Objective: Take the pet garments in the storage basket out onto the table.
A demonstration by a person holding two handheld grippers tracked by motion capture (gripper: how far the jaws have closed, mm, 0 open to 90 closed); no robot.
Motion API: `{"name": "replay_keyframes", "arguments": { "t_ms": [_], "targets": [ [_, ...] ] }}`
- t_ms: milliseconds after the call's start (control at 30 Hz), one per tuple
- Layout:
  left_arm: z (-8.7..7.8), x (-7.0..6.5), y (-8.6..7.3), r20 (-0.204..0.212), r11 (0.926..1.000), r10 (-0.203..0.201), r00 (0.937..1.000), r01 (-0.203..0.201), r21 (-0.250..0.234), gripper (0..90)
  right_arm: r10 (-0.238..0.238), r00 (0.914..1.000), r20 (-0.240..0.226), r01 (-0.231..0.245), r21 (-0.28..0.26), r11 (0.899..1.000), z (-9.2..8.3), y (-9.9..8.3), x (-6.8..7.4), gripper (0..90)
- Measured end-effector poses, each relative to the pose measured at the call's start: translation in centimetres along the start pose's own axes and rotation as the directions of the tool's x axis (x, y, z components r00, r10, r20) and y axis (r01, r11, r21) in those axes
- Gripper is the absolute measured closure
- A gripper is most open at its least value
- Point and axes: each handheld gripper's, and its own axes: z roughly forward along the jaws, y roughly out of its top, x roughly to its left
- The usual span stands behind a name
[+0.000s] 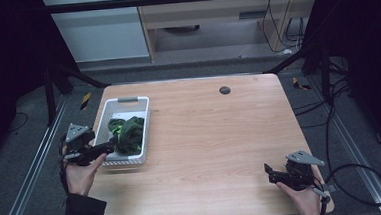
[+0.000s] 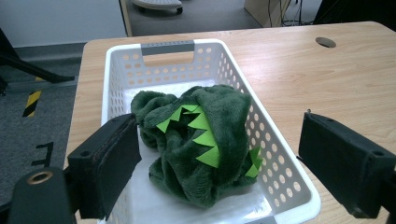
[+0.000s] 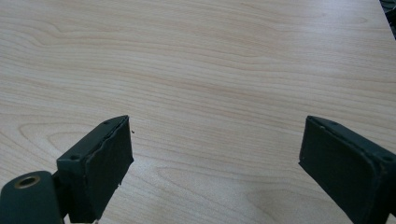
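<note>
Plush dinosaur toy (image 2: 201, 149), dark green with bright green felt spikes, lies crumpled in the near half of the white perforated basket (image 2: 280, 140), which stands on the left part of the wooden table (image 1: 215, 136) with its grey handle (image 2: 167, 47) at the far end. Nothing grips the toy: the left gripper (image 2: 219, 163) hangs at the basket's near end with its jaws spread wide, one over the basket's left wall and the other outside the right wall, so the toy sits between and ahead of them untouched. Judging from this, either the toy is already delivered and only the withdrawal is left, or the pick is about to begin; the pictures do not settle which. The right gripper (image 3: 215, 158) hovers low over bare wood near the table's front right corner, jaws likewise wide apart and holding nothing, well apart from the basket. Room is tight only at the basket walls, which flank the toy closely; the basket's far half is free, and the whole middle and right of the table lie open, apart from a small dark grommet hole (image 1: 224, 90) near the far edge.
</note>
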Motion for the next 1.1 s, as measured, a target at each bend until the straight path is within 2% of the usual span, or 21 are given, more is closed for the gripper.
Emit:
{"name": "replay_keyframes", "arguments": {
  "t_ms": [533, 1100],
  "targets": [
    [1.6, -0.2, 1.6, -0.001, 0.9986, 0.035, 0.9994, -0.035, 0.040, 11.6, -0.008, 1.0000, 0.000, 0.008, 0.003, 1.000, 0.1, 0.0, -0.1, 9.4],
    [3.6, -0.5, 2.7, 0.005, 0.9915, 0.072, 0.9974, -0.072, 0.108, 11.6, -0.008, 1.0000, -0.005, 0.008, 0.005, 1.000, 0.2, 0.0, 0.0, 9.1]
  ]
}}
